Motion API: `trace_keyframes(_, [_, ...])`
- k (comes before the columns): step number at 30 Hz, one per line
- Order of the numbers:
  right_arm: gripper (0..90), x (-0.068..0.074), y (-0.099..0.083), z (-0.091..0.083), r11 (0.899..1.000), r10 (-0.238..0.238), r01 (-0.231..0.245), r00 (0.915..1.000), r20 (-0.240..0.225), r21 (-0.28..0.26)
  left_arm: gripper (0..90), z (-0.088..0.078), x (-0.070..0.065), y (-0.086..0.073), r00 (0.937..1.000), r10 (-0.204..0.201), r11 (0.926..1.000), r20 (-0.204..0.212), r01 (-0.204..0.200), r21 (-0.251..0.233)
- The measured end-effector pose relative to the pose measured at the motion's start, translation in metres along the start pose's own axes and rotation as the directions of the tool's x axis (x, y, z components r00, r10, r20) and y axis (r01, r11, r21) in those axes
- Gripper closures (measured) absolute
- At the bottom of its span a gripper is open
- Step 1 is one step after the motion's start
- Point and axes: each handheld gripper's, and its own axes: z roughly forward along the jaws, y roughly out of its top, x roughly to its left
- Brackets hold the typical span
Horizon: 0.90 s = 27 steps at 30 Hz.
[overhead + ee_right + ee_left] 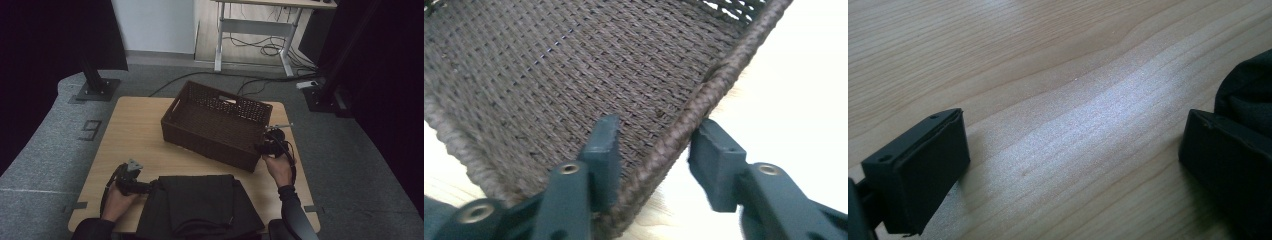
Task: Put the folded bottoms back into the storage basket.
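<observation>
A dark brown woven basket (210,142) stands slantwise on the far half of the wooden table (132,132). My right gripper (267,145) is at its near right corner. In the right gripper view the jaws straddle the braided rim (724,70), one jaw inside and one outside, with a sliver of light still beside the outer jaw; right gripper (654,130) open. A folded dark cloth (200,205) lies at the table's near edge. My left gripper (147,187) rests at its left side, open over bare wood (1073,135), its one jaw beside the cloth (1248,85).
A white-legged desk (260,25) with loose cables (270,50) under it stands beyond the table. Black stand bases sit on the grey floor at the left (95,91) and the right (320,97). Bare wood lies left of the basket.
</observation>
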Motion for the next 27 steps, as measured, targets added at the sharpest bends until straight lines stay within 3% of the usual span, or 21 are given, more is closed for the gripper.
trace_keyframes(5, [64.8,-0.013,0.001,-0.002,1.000,0.003,-0.004,0.9996,0.028,0.006,0.0,0.000,0.000,0.000,1.0000,0.000,1.0000,0.000,0.000,0.000])
trace_keyframes(9, [69.6,-0.023,0.002,-0.003,1.000,0.016,-0.017,0.9966,0.081,0.008,0.0,0.000,0.000,0.000,1.0000,0.000,1.0000,0.000,0.000,0.000])
trace_keyframes(12, [70.1,-0.027,0.001,-0.004,1.000,0.008,-0.008,0.9964,0.085,0.005,0.0,0.000,0.000,0.000,1.0000,0.000,1.0000,0.000,0.000,0.000])
trace_keyframes(15, [69.9,-0.026,0.000,-0.004,1.000,-0.008,0.008,0.9968,0.080,-0.005,0.0,0.000,0.000,0.000,1.0000,0.000,1.0000,0.000,0.000,0.000])
trace_keyframes(18, [69.0,-0.023,-0.002,-0.004,1.000,-0.007,0.008,0.9991,0.043,-0.018,0.0,0.000,0.000,0.000,1.0000,0.000,1.0000,0.000,0.000,0.000])
trace_keyframes(27, [68.1,0.003,0.001,0.004,0.999,-0.047,0.047,0.9989,0.005,-0.022,0.0,0.000,0.000,0.000,1.0000,0.000,1.0000,0.000,0.000,0.000])
